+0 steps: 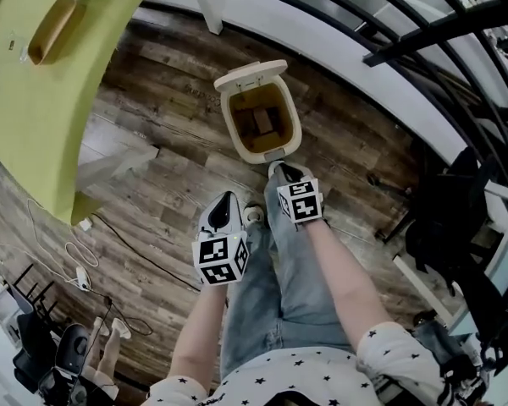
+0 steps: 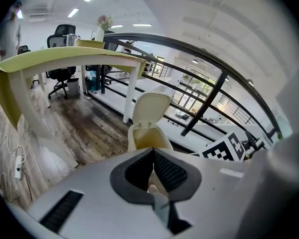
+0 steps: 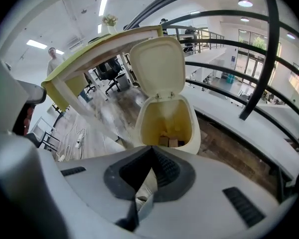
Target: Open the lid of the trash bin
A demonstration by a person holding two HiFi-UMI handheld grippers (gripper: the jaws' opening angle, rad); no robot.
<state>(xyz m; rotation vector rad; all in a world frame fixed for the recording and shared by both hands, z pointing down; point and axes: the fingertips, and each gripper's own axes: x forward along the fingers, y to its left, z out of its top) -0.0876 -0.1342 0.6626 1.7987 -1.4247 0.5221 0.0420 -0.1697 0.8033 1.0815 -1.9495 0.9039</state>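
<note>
A cream trash bin [image 1: 234, 134] stands on the wooden floor with its lid [image 1: 251, 74] tipped up and back. Brown cardboard scraps [image 1: 262, 121] lie inside. My right gripper [image 1: 285, 172] hovers just before the bin's front edge, jaws shut and holding nothing. My left gripper [image 1: 226, 203] hangs lower left of it, further from the bin, also shut and holding nothing. In the right gripper view the open bin [image 3: 192, 133] and raised lid [image 3: 157, 66] fill the middle beyond the right gripper [image 3: 150, 151]. The left gripper view shows the bin [image 2: 137, 136] beyond the left gripper [image 2: 152, 153].
A yellow-green table [image 1: 34, 83] with white legs [image 1: 118, 163] stands left of the bin. A black railing [image 1: 423, 32] and white ledge curve behind it. Cables [image 1: 68, 252] trail on the floor at the left. Dark gear [image 1: 457, 218] sits at the right. A person [image 3: 52, 59] stands far off.
</note>
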